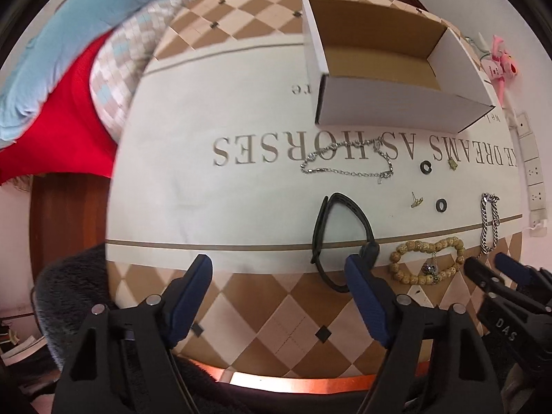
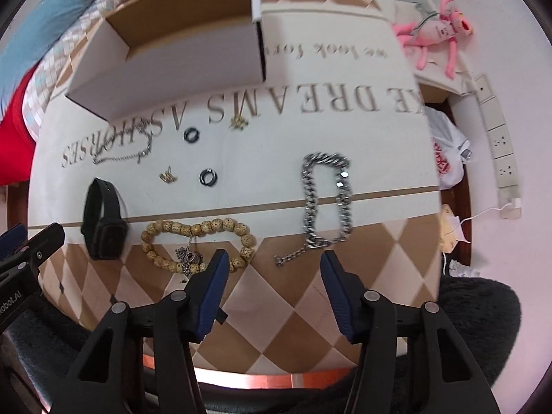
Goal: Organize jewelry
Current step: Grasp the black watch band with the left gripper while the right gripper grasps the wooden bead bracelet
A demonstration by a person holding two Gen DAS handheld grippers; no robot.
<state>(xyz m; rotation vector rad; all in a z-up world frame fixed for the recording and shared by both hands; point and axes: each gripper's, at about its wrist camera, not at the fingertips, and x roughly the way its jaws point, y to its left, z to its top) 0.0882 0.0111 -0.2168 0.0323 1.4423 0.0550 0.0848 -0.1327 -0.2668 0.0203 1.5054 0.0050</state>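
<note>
Both claws hang spread apart, gripping nothing, over the near edge of the tabletop [image 2: 293,314]. Ahead of the right claw [image 2: 274,265] lies the heavy silver chain bracelet [image 2: 326,200] — its loose tail reaches toward the gap. The wooden bead bracelet [image 2: 200,241] sits just beside that claw's left finger. The black watch [image 1: 339,234] lies by the left claw's [image 1: 277,269] right finger — the open white box [image 1: 390,65] stands well beyond.
</note>
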